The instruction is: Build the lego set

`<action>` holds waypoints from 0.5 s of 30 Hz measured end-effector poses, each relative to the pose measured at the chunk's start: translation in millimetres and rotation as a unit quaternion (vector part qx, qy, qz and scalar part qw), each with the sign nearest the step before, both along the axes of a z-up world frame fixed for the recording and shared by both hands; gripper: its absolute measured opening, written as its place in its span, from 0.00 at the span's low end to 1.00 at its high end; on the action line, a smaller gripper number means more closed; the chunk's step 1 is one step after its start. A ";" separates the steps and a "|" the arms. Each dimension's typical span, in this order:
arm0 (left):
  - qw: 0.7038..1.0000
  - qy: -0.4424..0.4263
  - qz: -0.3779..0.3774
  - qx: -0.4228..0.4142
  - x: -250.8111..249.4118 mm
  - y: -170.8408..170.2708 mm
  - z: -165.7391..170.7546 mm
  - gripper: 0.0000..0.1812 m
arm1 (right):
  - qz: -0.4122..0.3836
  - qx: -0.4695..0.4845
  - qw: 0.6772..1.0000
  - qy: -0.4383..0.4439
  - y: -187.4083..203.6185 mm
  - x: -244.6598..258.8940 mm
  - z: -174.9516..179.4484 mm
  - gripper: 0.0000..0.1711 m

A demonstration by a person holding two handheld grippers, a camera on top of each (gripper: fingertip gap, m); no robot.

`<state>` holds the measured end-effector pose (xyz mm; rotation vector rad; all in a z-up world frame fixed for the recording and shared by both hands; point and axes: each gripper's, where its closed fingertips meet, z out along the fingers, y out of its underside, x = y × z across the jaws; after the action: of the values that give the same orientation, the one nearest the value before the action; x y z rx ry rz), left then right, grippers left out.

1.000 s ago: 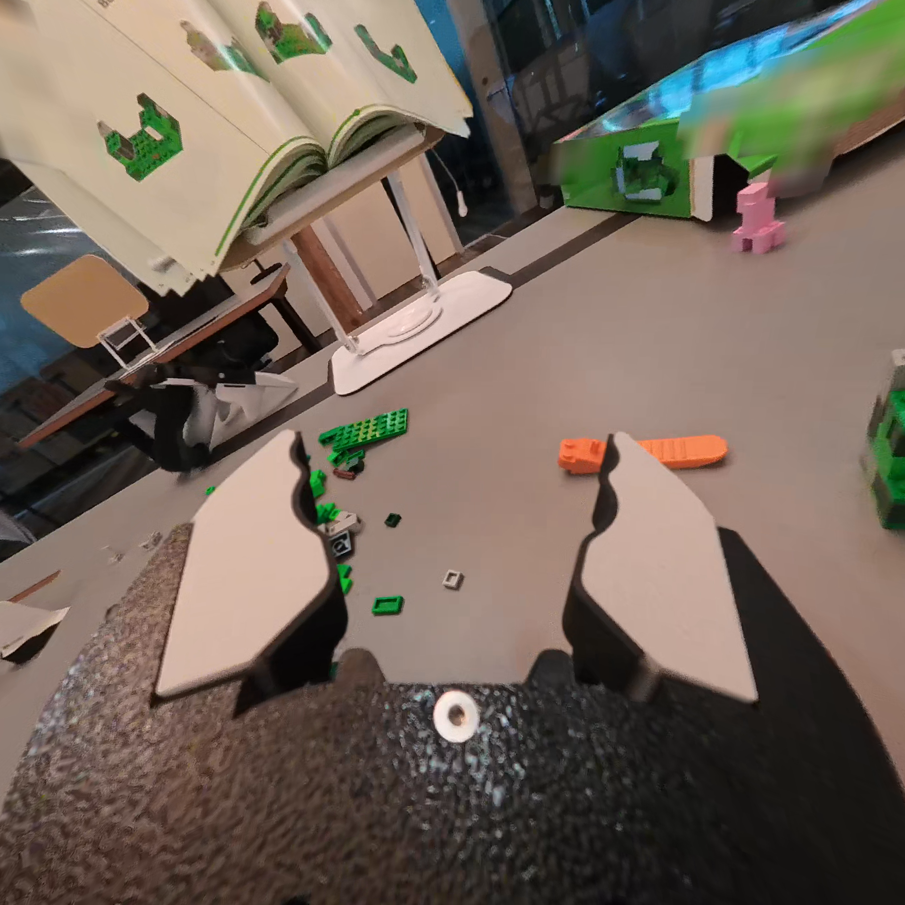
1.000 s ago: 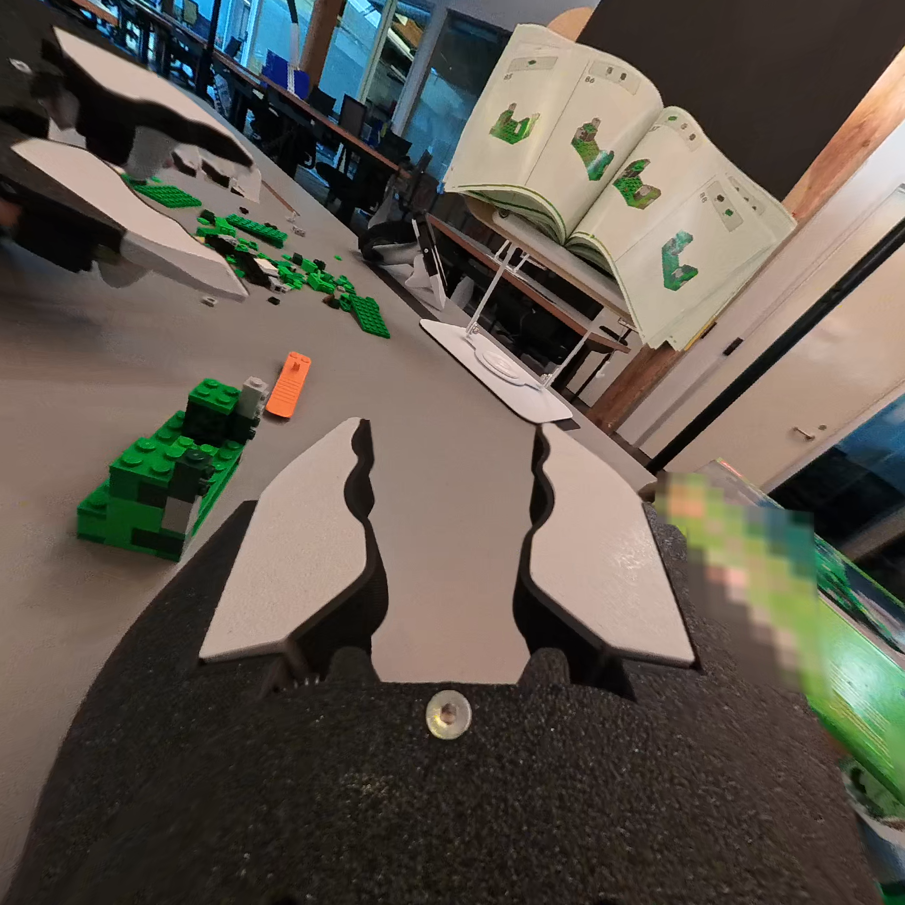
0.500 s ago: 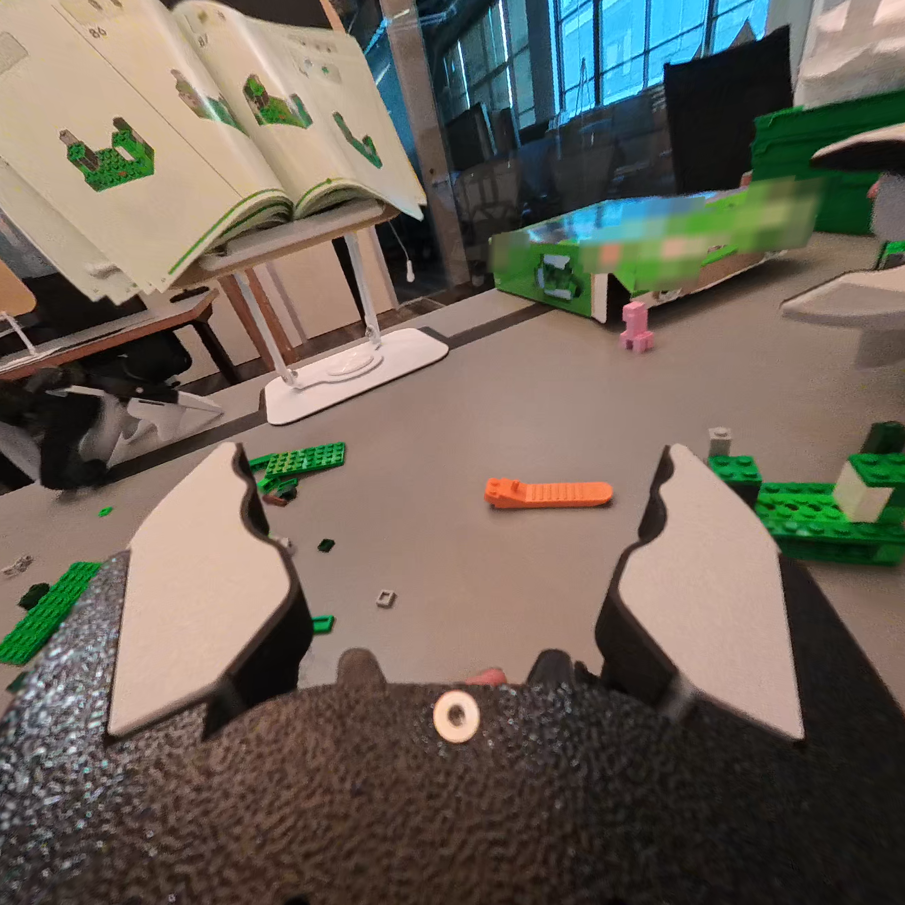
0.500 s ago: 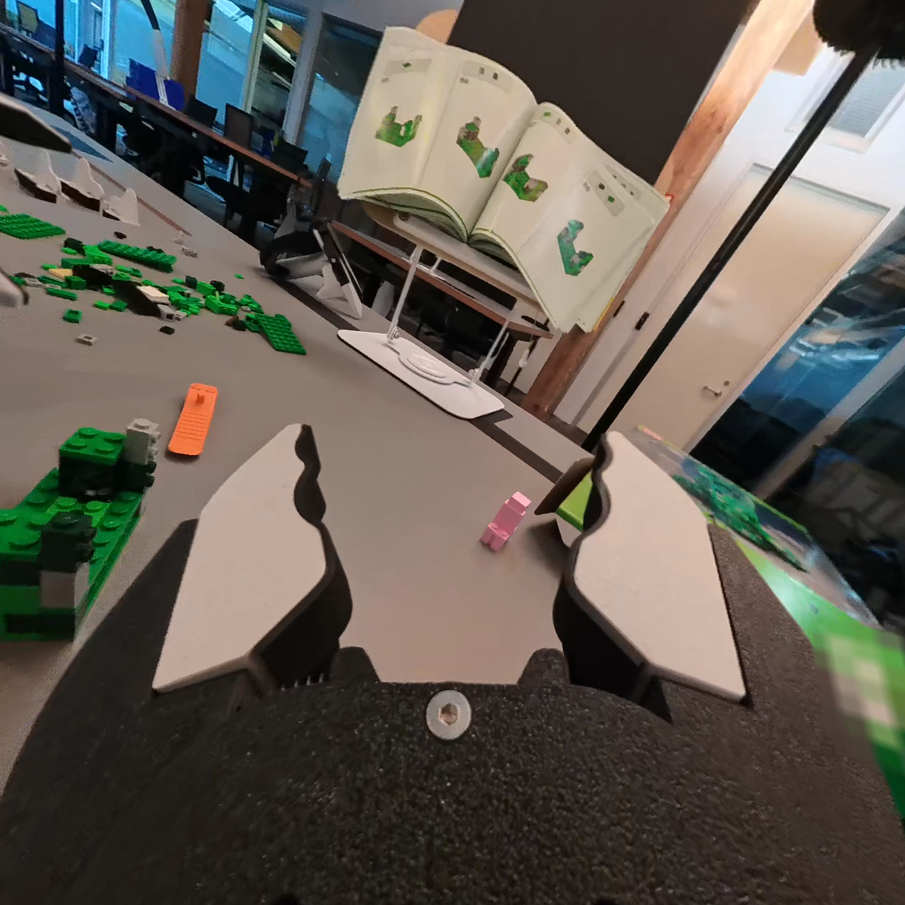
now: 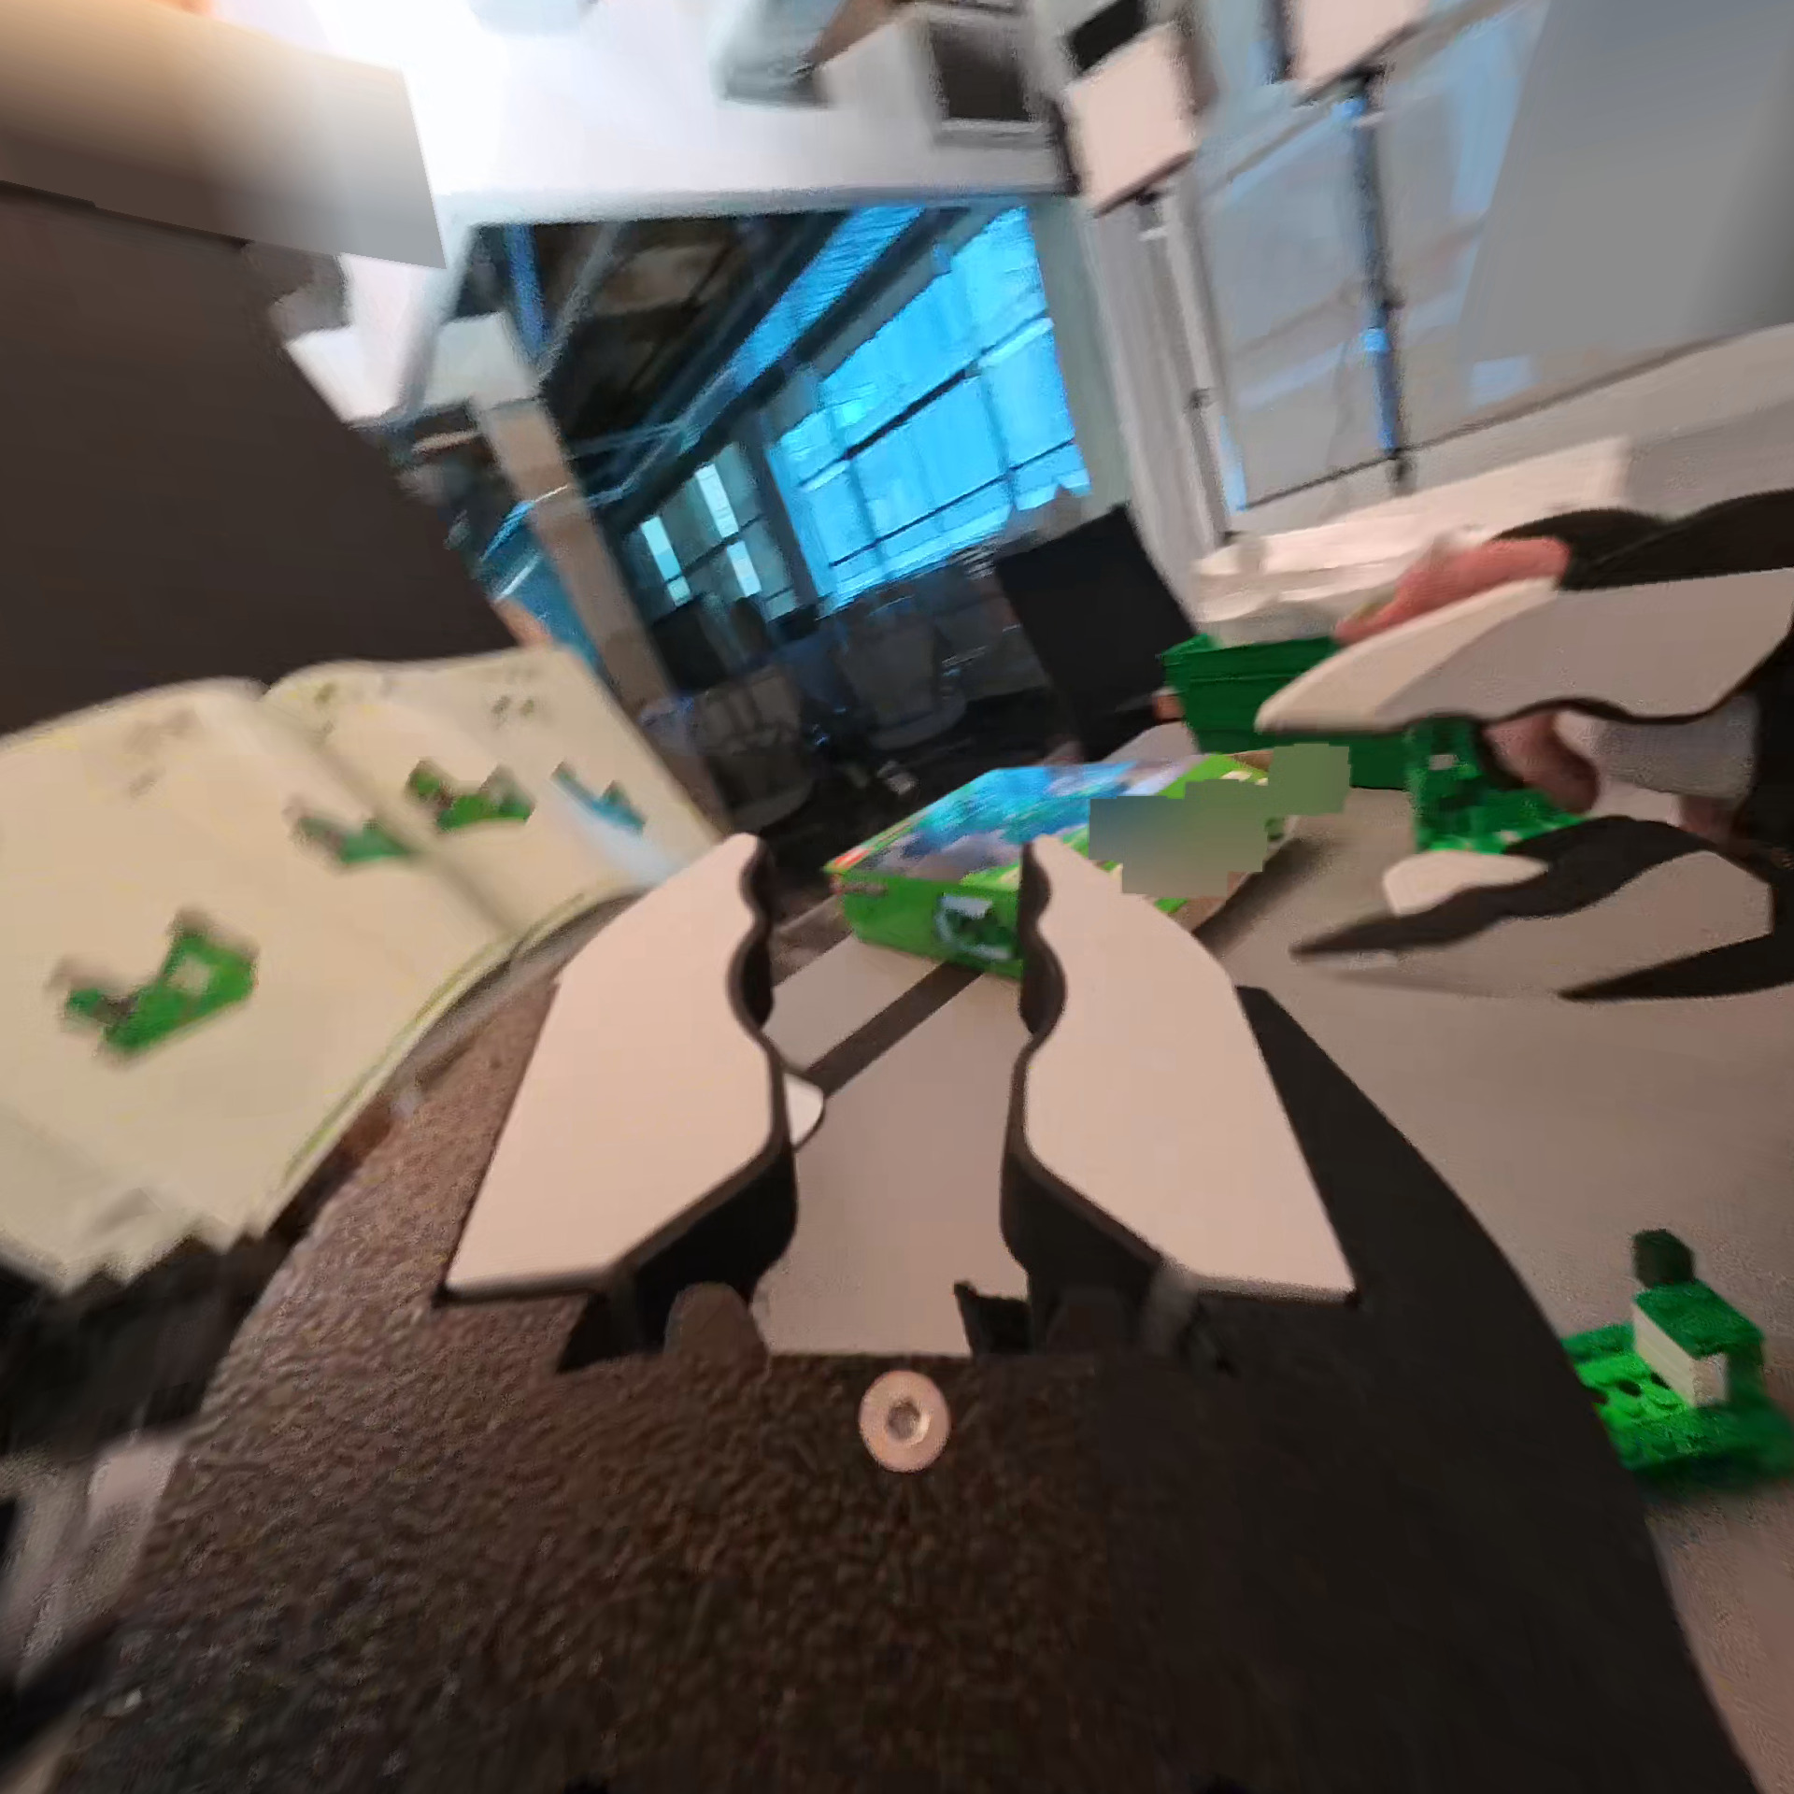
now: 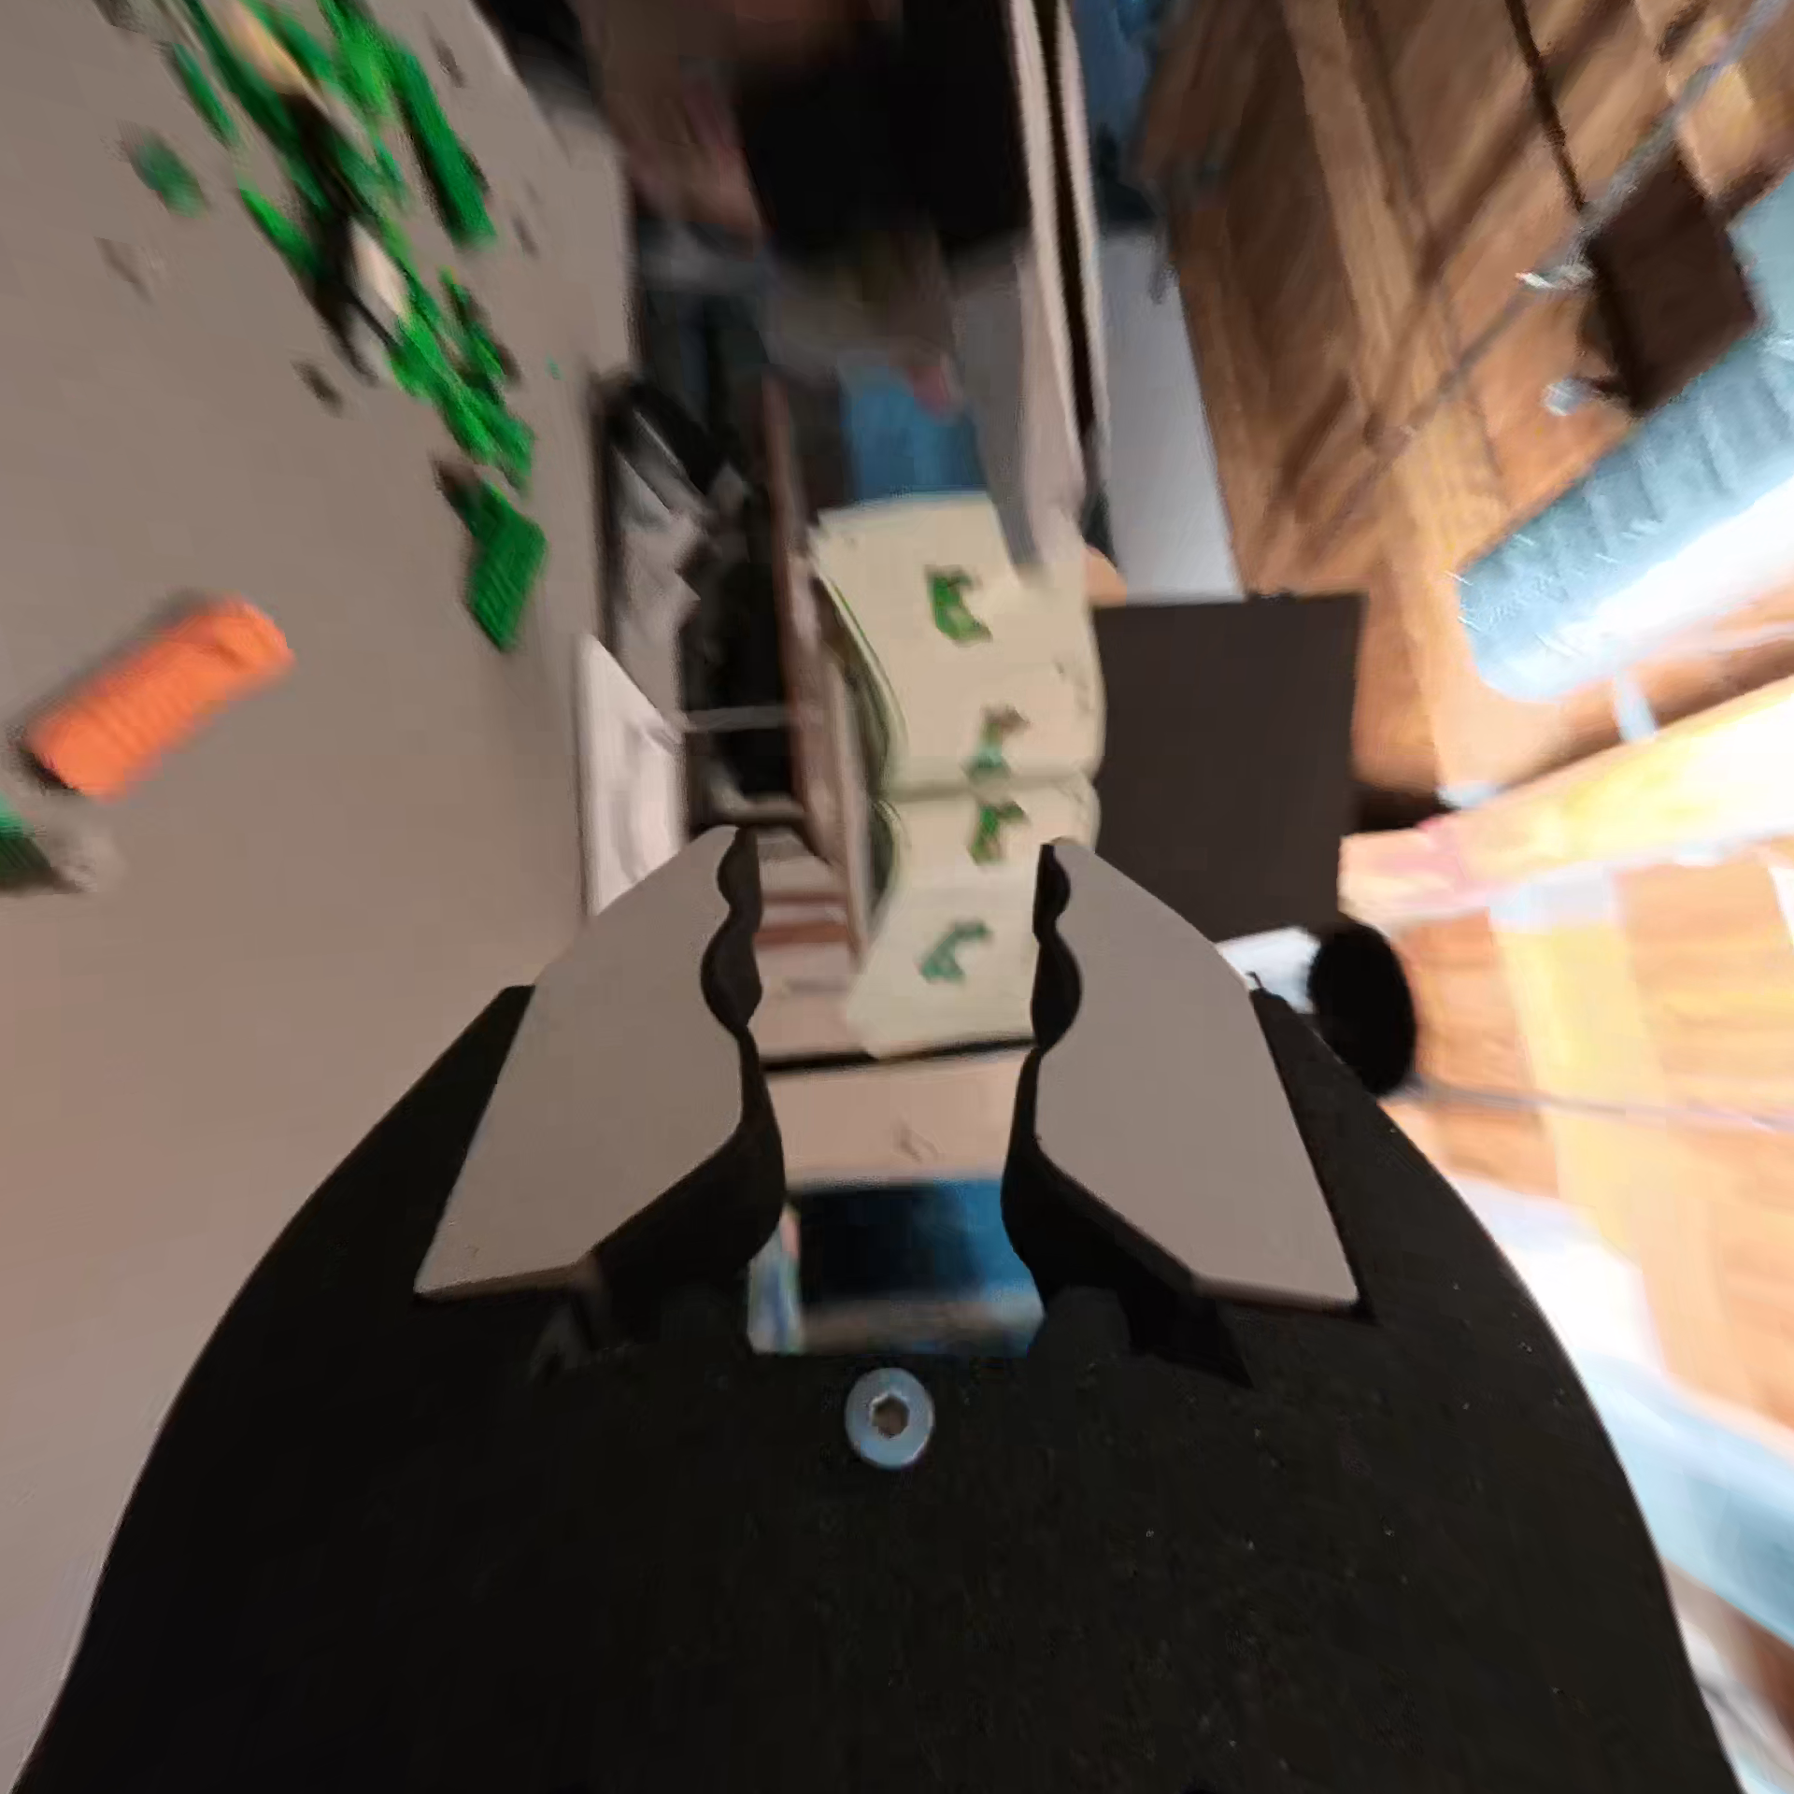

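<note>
My left gripper [image 5: 893,874] is open and empty, raised off the grey table [image 5: 874,1213] and pointing at the green lego box [image 5: 932,903]. The partly built green model [image 5: 1670,1359] sits on the table at its lower right. My right gripper [image 6: 893,854] is open and empty; its view is rolled sideways and blurred. It also shows in the left wrist view [image 5: 1359,825], held by a hand above the table. Loose green pieces [image 6: 437,340] and an orange brick separator [image 6: 155,709] lie on the table to its left.
The open instruction book [image 5: 243,922] stands on its holder at the back left; it also shows in the right wrist view [image 6: 971,777], above a white stand base [image 6: 621,777]. A stack of green material [image 5: 1262,680] lies behind the box.
Both grippers have swung up and away from the table. The right view has rolled onto its side. Both pairs of jaws stand closer together than half a second ago.
</note>
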<state>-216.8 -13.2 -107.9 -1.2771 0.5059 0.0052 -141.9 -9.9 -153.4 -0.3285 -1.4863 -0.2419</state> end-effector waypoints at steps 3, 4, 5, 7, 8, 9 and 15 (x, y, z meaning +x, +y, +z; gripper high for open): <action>0.996 0.047 -0.080 0.012 26.6 12.6 24.7 0.17 | 0.099 -0.057 0.992 -0.043 -48.0 -7.8 6.9 0.23; 0.992 0.058 -0.114 0.015 37.4 14.6 31.0 0.17 | 0.127 -0.068 0.987 -0.072 -63.3 -7.9 4.6 0.23; 0.986 0.065 -0.154 0.023 49.8 13.5 37.4 0.17 | 0.154 -0.081 0.980 -0.099 -78.0 -7.0 1.8 0.20; 0.966 0.089 -0.243 0.029 79.8 4.5 45.4 0.19 | 0.196 -0.125 0.963 -0.139 -103.2 -4.6 -3.0 0.19; 0.956 0.106 -0.272 0.029 93.4 1.0 47.7 0.21 | 0.214 -0.144 0.954 -0.152 -113.7 -3.3 -4.9 0.18; 0.948 0.126 -0.290 0.025 105.5 0.2 48.0 0.23 | 0.230 -0.161 0.946 -0.162 -122.2 -2.0 -6.5 0.18; 0.909 0.201 -0.363 -0.024 159.6 -0.2 29.2 0.34 | 0.268 -0.219 0.922 -0.176 -142.8 0.1 -11.3 0.17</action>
<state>-57.2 -13.3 -78.6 -1.0698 1.3264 -0.3780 -141.8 -152.7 -164.7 -0.2241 -1.9228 0.5050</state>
